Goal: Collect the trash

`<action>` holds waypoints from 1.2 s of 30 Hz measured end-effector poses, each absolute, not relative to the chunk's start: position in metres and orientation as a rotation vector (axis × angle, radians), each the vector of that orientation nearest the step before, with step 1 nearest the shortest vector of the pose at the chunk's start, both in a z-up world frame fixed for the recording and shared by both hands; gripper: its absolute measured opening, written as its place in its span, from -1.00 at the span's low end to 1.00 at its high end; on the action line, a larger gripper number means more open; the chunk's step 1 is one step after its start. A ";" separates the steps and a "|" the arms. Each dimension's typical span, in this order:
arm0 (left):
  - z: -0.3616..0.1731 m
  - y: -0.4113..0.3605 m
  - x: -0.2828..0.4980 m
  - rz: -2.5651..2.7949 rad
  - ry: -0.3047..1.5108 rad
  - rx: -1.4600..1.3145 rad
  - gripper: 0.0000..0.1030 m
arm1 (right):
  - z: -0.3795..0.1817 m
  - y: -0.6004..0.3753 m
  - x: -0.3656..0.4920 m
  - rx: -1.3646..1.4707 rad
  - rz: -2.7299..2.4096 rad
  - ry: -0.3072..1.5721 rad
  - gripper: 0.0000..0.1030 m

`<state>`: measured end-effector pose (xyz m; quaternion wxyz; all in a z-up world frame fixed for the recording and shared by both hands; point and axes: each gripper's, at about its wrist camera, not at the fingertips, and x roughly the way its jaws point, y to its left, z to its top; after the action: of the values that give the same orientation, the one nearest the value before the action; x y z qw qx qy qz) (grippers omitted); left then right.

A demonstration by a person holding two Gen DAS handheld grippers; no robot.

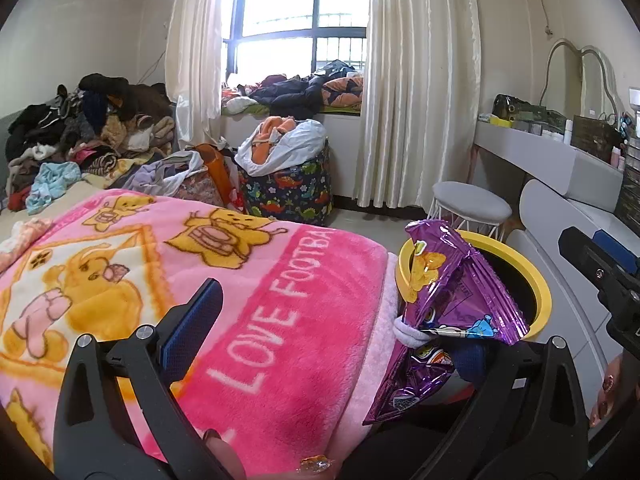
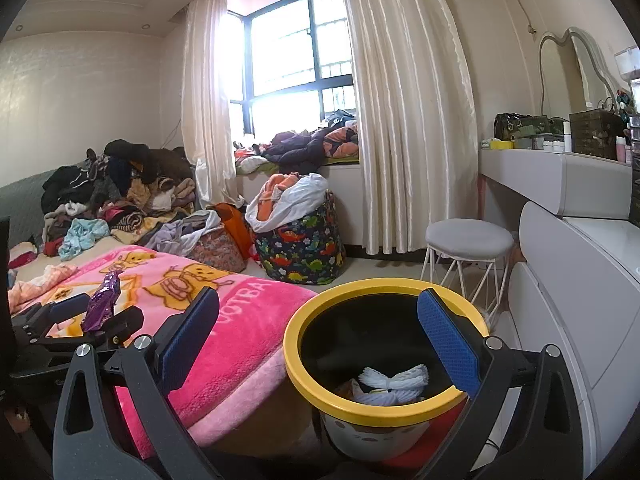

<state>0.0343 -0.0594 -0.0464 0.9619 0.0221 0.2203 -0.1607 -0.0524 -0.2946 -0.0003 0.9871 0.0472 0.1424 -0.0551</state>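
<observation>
The left claw point(image 1: 332, 332) stands wide apart, yet a purple snack wrapper point(image 1: 452, 304) clings at its right finger, at two o'clock, against the yellow-rimmed trash bin point(image 1: 540, 292). The right claw point(image 2: 320, 344) gapes empty over the bin point(image 2: 298, 364), the pink blanket point(image 2: 240, 344) at nine o'clock.

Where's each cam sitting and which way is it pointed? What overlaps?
Left wrist: on the left gripper over the blanket, facing the window; its open fingers and a person's finger show, wrapper by the right finger.
Right wrist: on the right gripper above the bin, facing the window too; its open fingers show, left gripper at far left.
Shared: blanket, bin, wrapper, window.
</observation>
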 end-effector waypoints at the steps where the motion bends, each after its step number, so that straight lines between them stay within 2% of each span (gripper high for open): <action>1: -0.046 -0.060 0.034 -0.326 0.447 0.045 0.79 | 0.000 -0.295 -0.052 0.096 -0.112 0.285 0.88; 36: -0.049 -0.061 0.032 -0.328 0.443 0.047 0.79 | -0.001 -0.297 -0.052 0.099 -0.113 0.282 0.88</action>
<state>0.0320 -0.0606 -0.0494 0.9619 0.0233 0.2189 -0.1621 -0.0523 -0.2970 -0.0013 0.9872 0.0494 0.1406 -0.0565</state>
